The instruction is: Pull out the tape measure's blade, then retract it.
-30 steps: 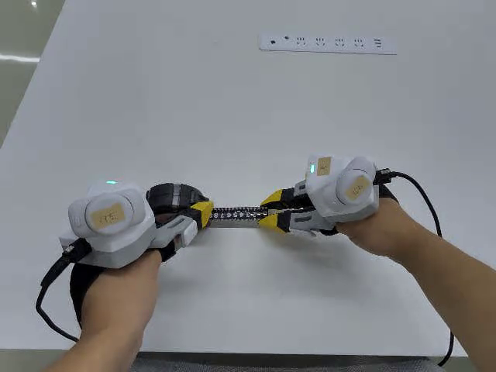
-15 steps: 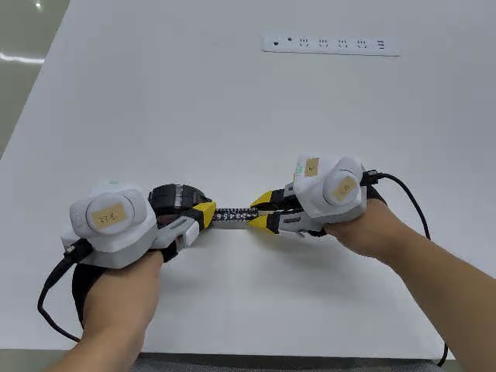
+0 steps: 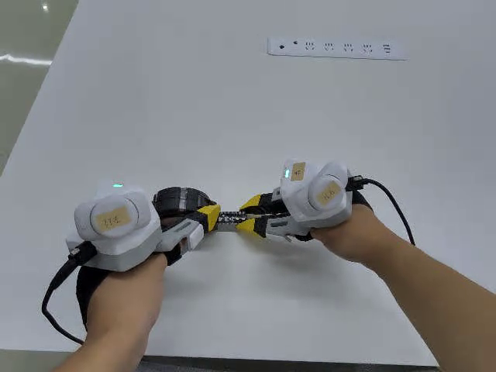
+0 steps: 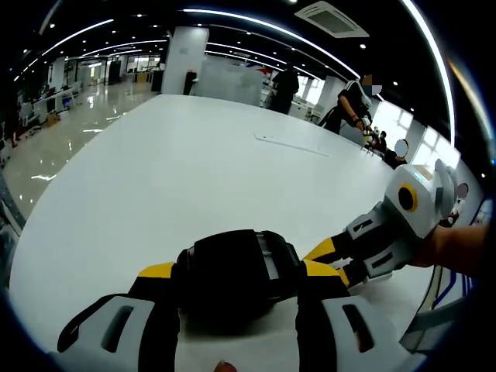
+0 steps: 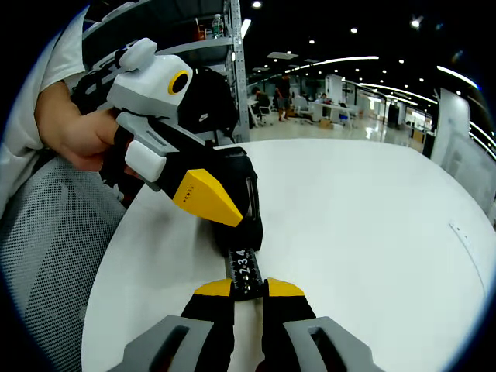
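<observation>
The tape measure (image 3: 177, 200) is found near the front edge of the white workbench (image 3: 232, 101), low in the head view and a little left of centre. Its black case is clamped between the two yellow-tipped jaws of the left gripper (image 4: 242, 271); in the left gripper view one jaw is seen pressed against each side of the case, so the fingers are closed on it. The case rests on the bench top.

A short length of the blade (image 5: 245, 267) is drawn out of the case toward the right. It is pinched at its outer end by the right gripper (image 5: 248, 291), whose jaws are shut on it, with the yellow tips meeting across the strip. In the right gripper view the numerals 2, 3 and 4 can be read on the exposed piece, which lies low over the table surface. The yellow tips of the two grippers are held near each other, with only that short stretch of blade between them.

Each gripper is held by a hand from behind, and a black cable (image 3: 387, 198) is seen trailing from the right one. A white power strip (image 3: 337, 48) lies well apart, at the far side of the bench. A grey mesh chair (image 5: 46, 256) is seen beside the bench in the right gripper view.
</observation>
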Demonstrator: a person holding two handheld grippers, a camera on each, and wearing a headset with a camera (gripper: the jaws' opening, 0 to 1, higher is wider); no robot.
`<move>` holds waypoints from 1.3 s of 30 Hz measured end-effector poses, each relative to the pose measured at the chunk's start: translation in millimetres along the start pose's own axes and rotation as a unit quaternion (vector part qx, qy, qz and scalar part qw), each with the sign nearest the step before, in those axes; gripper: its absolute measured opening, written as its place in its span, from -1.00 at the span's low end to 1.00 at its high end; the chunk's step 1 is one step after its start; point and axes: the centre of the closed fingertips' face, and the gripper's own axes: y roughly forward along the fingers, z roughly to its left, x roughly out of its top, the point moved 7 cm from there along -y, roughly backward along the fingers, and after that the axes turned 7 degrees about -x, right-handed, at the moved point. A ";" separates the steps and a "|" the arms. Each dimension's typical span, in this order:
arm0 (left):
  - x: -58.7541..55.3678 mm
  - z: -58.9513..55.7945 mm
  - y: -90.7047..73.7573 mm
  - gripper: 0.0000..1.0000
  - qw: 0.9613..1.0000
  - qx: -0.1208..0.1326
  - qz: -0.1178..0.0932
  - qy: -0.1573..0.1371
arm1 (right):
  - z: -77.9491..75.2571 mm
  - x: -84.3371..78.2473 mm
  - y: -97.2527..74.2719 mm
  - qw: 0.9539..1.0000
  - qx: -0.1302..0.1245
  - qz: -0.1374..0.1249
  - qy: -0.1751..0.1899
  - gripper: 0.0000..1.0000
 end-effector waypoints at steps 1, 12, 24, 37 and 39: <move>-0.1 0.0 0.1 0.12 1.000 0.000 0.000 0.000 | 0.5 0.7 1.2 1.000 0.000 -0.001 0.000 -0.82; -0.1 0.0 0.7 0.12 1.000 0.000 0.000 0.001 | 4.5 8.9 14.5 1.000 0.002 -0.012 0.005 -0.82; -0.7 1.2 1.2 0.13 1.000 0.000 -0.004 0.000 | 6.1 11.6 18.1 1.000 0.000 -0.015 0.005 -0.80; -1.7 0.3 0.4 0.18 1.000 -0.002 -0.007 0.005 | 5.7 12.5 15.8 1.000 -0.005 -0.019 0.004 -0.66; -1.4 0.6 0.6 0.18 1.000 -0.003 -0.006 0.005 | 3.7 12.9 14.7 1.000 -0.006 -0.020 0.012 -0.59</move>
